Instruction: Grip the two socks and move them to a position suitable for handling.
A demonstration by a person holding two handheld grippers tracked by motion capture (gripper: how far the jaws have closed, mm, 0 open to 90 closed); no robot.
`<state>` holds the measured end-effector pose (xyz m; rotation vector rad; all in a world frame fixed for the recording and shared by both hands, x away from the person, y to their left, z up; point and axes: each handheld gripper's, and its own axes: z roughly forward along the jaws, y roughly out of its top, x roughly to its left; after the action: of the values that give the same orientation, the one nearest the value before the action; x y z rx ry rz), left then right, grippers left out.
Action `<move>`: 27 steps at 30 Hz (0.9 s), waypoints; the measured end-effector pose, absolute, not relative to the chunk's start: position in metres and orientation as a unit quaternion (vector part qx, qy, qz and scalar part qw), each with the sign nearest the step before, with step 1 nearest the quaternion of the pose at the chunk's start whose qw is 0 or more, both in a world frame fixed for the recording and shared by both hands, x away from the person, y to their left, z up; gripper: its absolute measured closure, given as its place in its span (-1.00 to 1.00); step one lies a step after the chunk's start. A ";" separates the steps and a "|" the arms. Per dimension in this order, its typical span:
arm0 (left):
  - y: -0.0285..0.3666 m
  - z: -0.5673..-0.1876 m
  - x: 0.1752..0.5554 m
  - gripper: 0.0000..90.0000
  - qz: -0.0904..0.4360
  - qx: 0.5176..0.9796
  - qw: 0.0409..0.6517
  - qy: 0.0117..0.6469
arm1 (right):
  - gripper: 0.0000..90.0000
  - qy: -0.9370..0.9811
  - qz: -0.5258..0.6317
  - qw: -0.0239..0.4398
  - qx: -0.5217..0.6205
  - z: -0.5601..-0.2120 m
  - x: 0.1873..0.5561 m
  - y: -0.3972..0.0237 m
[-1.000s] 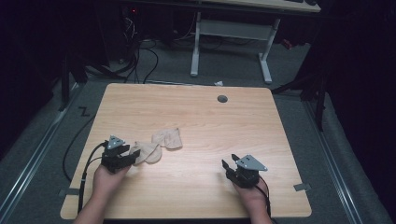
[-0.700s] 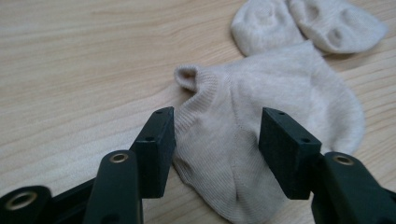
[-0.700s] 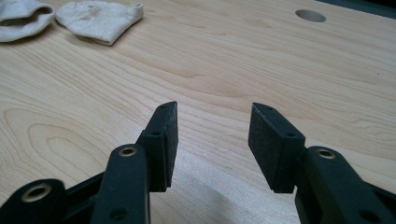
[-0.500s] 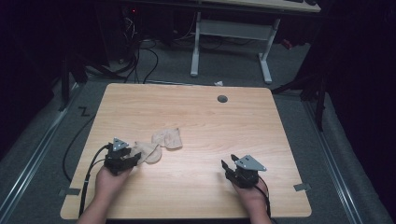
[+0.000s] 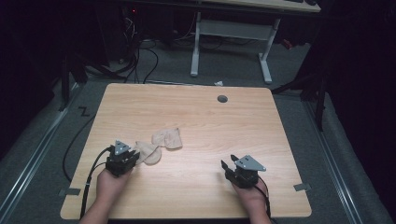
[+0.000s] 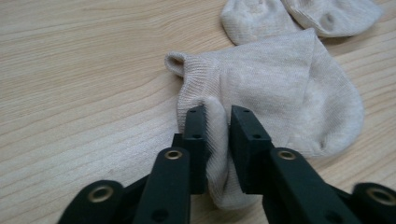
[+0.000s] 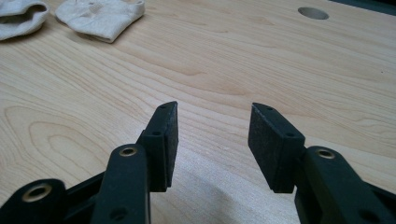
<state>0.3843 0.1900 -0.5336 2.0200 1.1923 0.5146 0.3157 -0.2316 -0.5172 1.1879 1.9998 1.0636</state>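
The near sock lies left of centre on my table, and my left gripper has just been closing, now pinching a fold of its cuff. The left gripper view shows that fold; from above my gripper hides it. The second sock sits just beyond. My right gripper gapes, holding nothing.
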 end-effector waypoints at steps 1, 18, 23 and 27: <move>0.190 -0.534 0.384 0.79 0.201 0.785 0.361 0.462 | 0.19 0.748 0.399 0.288 0.444 -0.517 0.316 -0.232; 0.191 -0.527 0.379 0.86 0.181 0.774 0.393 0.462 | 0.21 0.748 0.400 0.290 0.443 -0.518 0.315 -0.231; 0.189 -0.526 0.373 0.86 0.173 0.774 0.404 0.456 | 0.21 0.746 0.401 0.289 0.446 -0.517 0.314 -0.231; 0.186 -0.526 0.367 0.86 0.162 0.777 0.409 0.449 | 0.22 0.747 0.402 0.289 0.443 -0.518 0.315 -0.231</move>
<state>0.3672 0.1857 -0.5257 1.9584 1.1316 0.4088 0.3147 -0.2305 -0.5179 1.1834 1.9942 1.0727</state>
